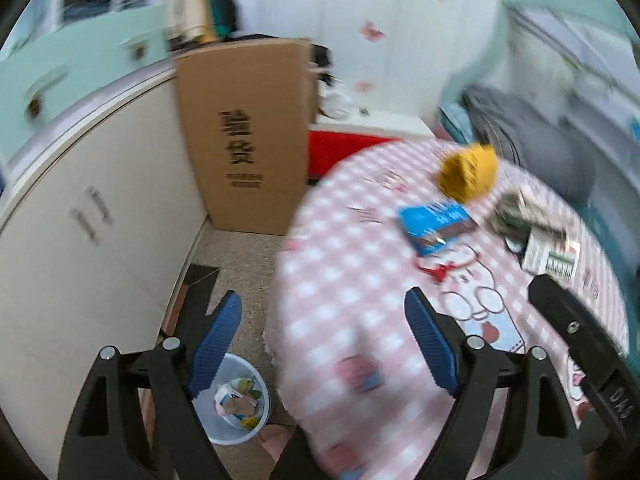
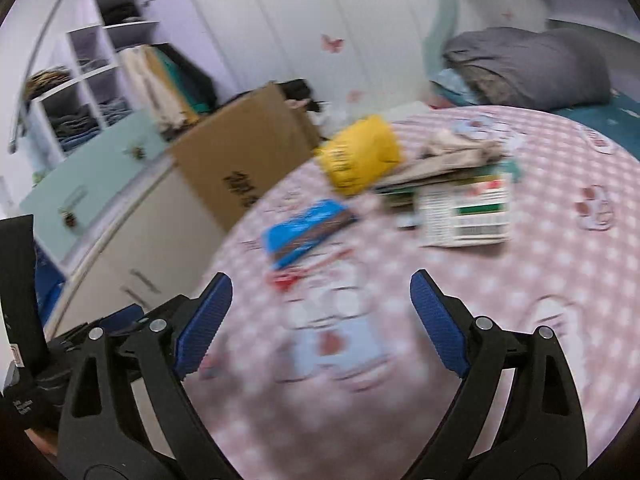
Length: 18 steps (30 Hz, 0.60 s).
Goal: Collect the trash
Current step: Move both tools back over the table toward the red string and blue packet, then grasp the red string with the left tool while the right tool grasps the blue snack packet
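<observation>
Trash lies on the pink checked bedspread (image 1: 340, 264) (image 2: 520, 288): a yellow bag (image 1: 468, 174) (image 2: 360, 158), a blue packet (image 1: 434, 224) (image 2: 304, 232), a small red scrap (image 1: 438, 270) (image 2: 286, 278), a white printed box (image 1: 550, 258) (image 2: 466, 220) and crumpled papers (image 1: 520, 210) (image 2: 452, 156). On the floor stands a pale blue bin (image 1: 238, 400) with several scraps inside. My left gripper (image 1: 324, 312) is open and empty, over the bed's edge and above the bin. Open and empty too, my right gripper (image 2: 322, 300) hovers over the bedspread, short of the trash.
A tall cardboard box (image 1: 244, 136) (image 2: 244, 152) leans against a white cabinet (image 1: 88, 216) (image 2: 132, 256). A grey folded duvet (image 1: 532, 136) (image 2: 528, 66) lies at the bed's far end. The other gripper's black body (image 1: 580, 344) (image 2: 20, 292) shows at each view's edge.
</observation>
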Tool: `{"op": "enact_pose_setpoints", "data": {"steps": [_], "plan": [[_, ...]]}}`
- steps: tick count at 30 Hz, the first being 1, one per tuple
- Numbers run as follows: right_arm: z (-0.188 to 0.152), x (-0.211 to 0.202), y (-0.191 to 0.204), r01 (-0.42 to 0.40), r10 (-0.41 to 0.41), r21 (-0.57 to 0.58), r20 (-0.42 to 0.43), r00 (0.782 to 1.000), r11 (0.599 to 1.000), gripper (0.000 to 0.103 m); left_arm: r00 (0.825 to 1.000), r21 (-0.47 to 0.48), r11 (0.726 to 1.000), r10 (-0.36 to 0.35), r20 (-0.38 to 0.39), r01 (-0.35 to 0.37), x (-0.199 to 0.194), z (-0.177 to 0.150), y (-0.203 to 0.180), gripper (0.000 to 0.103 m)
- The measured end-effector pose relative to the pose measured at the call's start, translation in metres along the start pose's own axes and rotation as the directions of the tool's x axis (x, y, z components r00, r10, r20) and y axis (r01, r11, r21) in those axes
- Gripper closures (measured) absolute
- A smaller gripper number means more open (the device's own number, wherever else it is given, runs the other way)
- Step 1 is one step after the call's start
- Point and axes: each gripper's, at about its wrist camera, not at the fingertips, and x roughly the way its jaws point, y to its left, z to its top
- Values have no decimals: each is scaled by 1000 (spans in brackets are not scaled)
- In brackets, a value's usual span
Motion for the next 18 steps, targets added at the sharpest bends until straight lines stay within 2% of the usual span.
{"op": "enact_pose_setpoints", "data": {"steps": [6, 9, 14, 15, 16, 17, 18], "plan": [[10, 6, -37, 47, -46, 21, -38, 998, 999, 14, 996, 154, 985, -62, -69, 72, 38, 4, -58, 21], [13, 8, -48, 52, -50, 32, -55, 997, 998, 14, 992, 209, 971, -95, -86, 112, 47, 5, -77, 31], [15, 10, -52, 49, -47, 22, -71, 996, 999, 14, 982, 214, 964, -128, -138, 156, 67, 12, -87, 59], [15, 11, -50, 45, -43, 23, -74, 996, 999, 14, 980, 215, 963, -131, -146, 161, 69, 13, -87, 67], [16, 13, -51, 44, -42, 24, -77, 996, 999, 14, 983, 221, 964, -122, -136, 150, 70, 14, -88, 80], [16, 14, -48, 46, -44, 22, -78, 996, 999, 14, 983, 222, 964, -119, -141, 149, 71, 15, -87, 85], [17, 14, -47, 46, -45, 18, -79, 996, 999, 14, 982, 222, 962, -129, -141, 158, 72, 16, -86, 97]]}}
